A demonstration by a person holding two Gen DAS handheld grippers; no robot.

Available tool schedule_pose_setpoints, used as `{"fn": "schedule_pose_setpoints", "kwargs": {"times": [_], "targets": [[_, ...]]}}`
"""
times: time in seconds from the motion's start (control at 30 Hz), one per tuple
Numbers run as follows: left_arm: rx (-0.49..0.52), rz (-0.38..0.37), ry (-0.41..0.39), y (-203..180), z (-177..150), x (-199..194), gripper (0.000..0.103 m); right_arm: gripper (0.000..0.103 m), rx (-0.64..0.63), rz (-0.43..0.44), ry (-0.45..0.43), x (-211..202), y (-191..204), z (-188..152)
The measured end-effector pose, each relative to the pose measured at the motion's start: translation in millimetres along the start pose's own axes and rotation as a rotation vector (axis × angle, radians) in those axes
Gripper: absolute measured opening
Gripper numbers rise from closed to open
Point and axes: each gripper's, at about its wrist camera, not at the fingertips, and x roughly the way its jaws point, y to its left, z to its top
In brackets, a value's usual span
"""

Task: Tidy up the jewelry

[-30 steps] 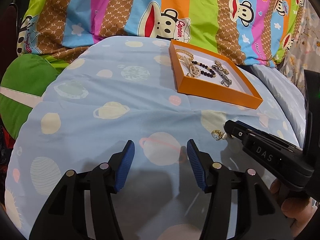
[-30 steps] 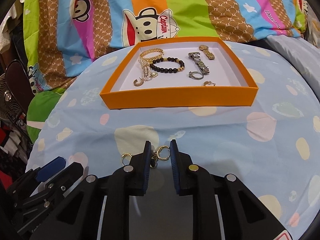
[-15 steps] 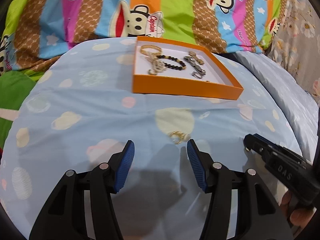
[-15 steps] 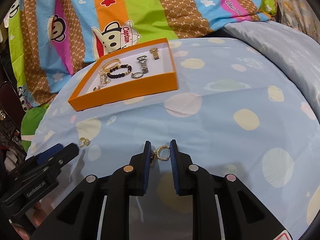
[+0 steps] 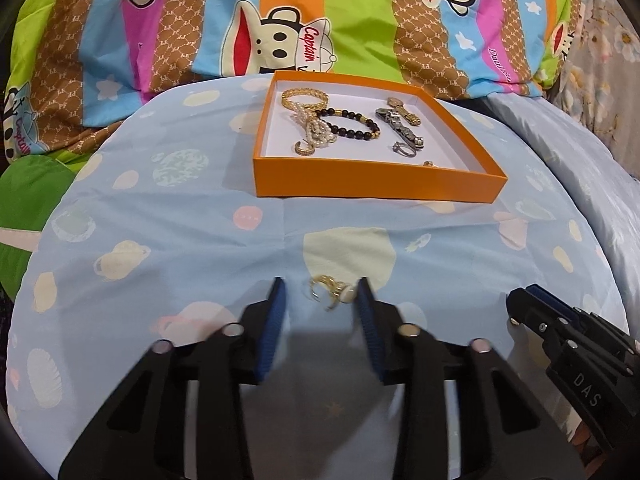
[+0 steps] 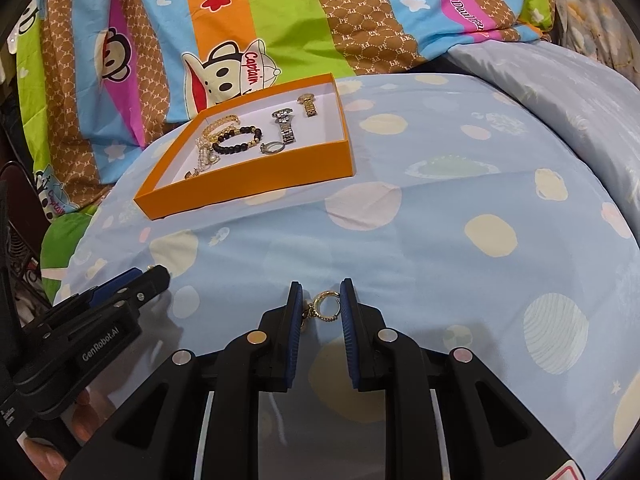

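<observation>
Right gripper (image 6: pixel 321 305) is clamped on a little gold hoop earring (image 6: pixel 325 307) with a tiny dangle hanging off its left side, held just above the blue planet-print bedsheet (image 6: pixel 440 216). Left gripper (image 5: pixel 320 292) has its fingers spread wide, and a second gold earring (image 5: pixel 330 293) lies on the sheet between them, closer to the right finger and maybe touching it, hard to say. That one looks like a small hoop with a pale oval bit, but it's blurry so I can't make out more.

Orange tray (image 5: pixel 372 188) sits toward the far edge of the sheet, right up against the striped monkey blanket (image 5: pixel 360 20). Inside on the white liner: a gold chain with a pearl strand (image 5: pixel 310 120) at the left, a black bead bracelet (image 5: pixel 352 122) mid-tray, a silver watch (image 5: pixel 402 132) and a gold watch (image 5: pixel 404 110) toward the right, and a silver ring (image 5: pixel 404 151) near the front. The tray's front wall hides most of a small gold piece (image 5: pixel 429 164) in the front right corner.

From the right wrist view the left gripper's tips cover most of the loose earring. Plenty of bare sheet lies between both grippers and the tray's front wall, and the tray's right half has open liner.
</observation>
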Motion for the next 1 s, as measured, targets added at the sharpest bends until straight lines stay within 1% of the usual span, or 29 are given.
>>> {"fn": "schedule_pose_setpoints", "kwargs": {"times": [0.13, 0.27, 0.3, 0.5, 0.63, 0.67, 0.73, 0.77, 0.8, 0.83, 1.0], "targets": [[-0.027, -0.011, -0.004, 6, 0, -1, 0.016, 0.019, 0.001, 0.001, 0.0, 0, 0, 0], [-0.029, -0.018, -0.008, 5, -2, -2, 0.014, 0.019, 0.001, 0.001, 0.0, 0, 0, 0], [-0.027, -0.02, -0.007, 5, -2, -3, 0.002, 0.019, 0.001, 0.001, 0.0, 0, 0, 0], [-0.032, -0.034, -0.007, 6, -4, -5, 0.002, 0.019, 0.002, 0.002, 0.0, 0, 0, 0], [-0.049, -0.071, -0.007, 12, -9, -9, 0.004, 0.019, 0.003, 0.003, 0.001, 0, 0, 0], [-0.053, -0.081, -0.009, 14, -11, -12, 0.005, 0.019, 0.003, 0.003, 0.001, 0, 0, 0], [-0.062, -0.082, -0.017, 18, -14, -17, 0.023, 0.019, 0.005, 0.005, 0.0, 0, 0, 0], [-0.064, -0.079, -0.024, 19, -15, -18, 0.04, 0.019, 0.007, 0.007, 0.0, -1, 0, 0], [-0.069, -0.07, -0.037, 20, -15, -22, 0.046, 0.019, 0.008, 0.009, 0.0, -1, 0, 0], [-0.069, -0.062, -0.05, 20, -15, -24, 0.046, 0.019, 0.009, 0.01, 0.0, -1, 0, 0], [-0.042, -0.056, -0.017, 15, -13, -16, 0.046, 0.019, 0.016, 0.018, 0.001, -1, -1, 0]]}}
